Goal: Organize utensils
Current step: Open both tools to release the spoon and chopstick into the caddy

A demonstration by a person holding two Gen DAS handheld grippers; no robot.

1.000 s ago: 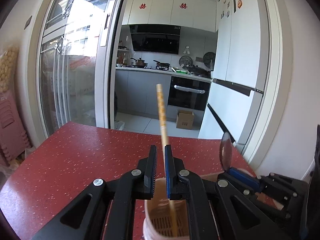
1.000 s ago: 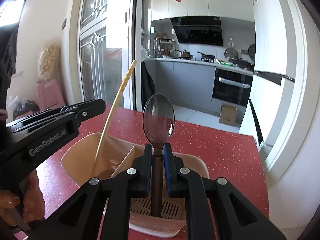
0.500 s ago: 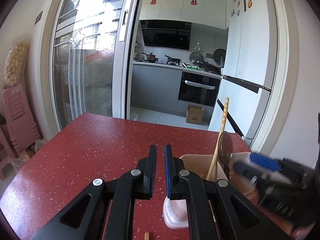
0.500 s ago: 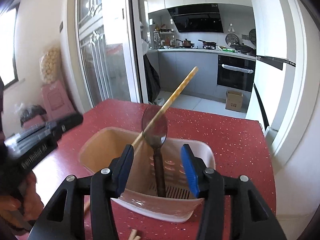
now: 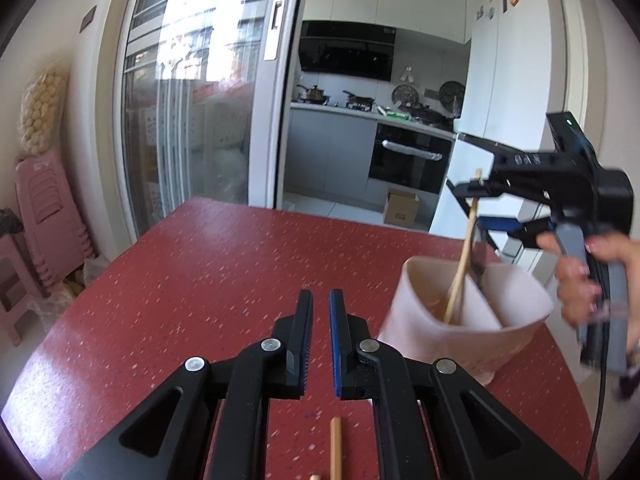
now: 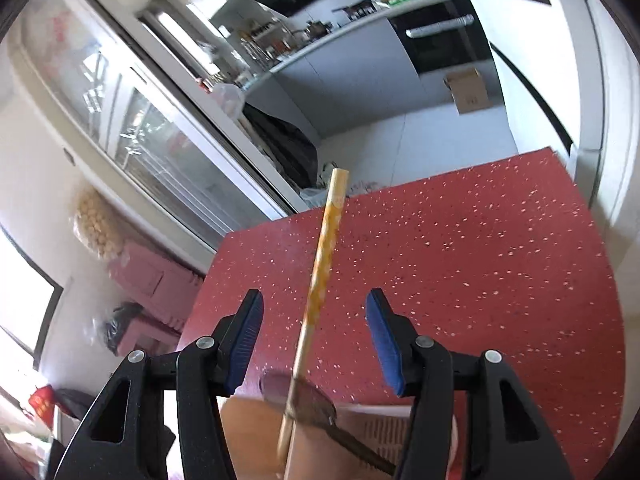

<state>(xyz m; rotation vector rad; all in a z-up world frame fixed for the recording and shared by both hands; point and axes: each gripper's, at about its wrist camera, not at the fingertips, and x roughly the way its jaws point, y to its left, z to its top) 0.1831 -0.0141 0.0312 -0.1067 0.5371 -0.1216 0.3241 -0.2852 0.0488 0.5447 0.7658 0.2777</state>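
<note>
My right gripper point(image 6: 314, 338) has just been opening, jaws spread, gripping nothing: the spoon point(image 6: 304, 400) now rests in the holder point(image 5: 516, 312) beside a chopstick point(image 6: 320, 280). My left gripper point(image 5: 320, 336) is pressed together, empty, above another chopstick point(image 5: 335, 448) lying on the worktop point(image 5: 224, 264), likely my next pick.

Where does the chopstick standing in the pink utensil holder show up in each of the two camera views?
Left wrist view: the chopstick leans in the pink utensil holder at right, its tip up by the right tongs.
Right wrist view: it rises bottom centre to mid-frame, between the open tongs' blue pads, touching neither.
Shared landmark: the cardboard box on the kitchen floor.
</note>
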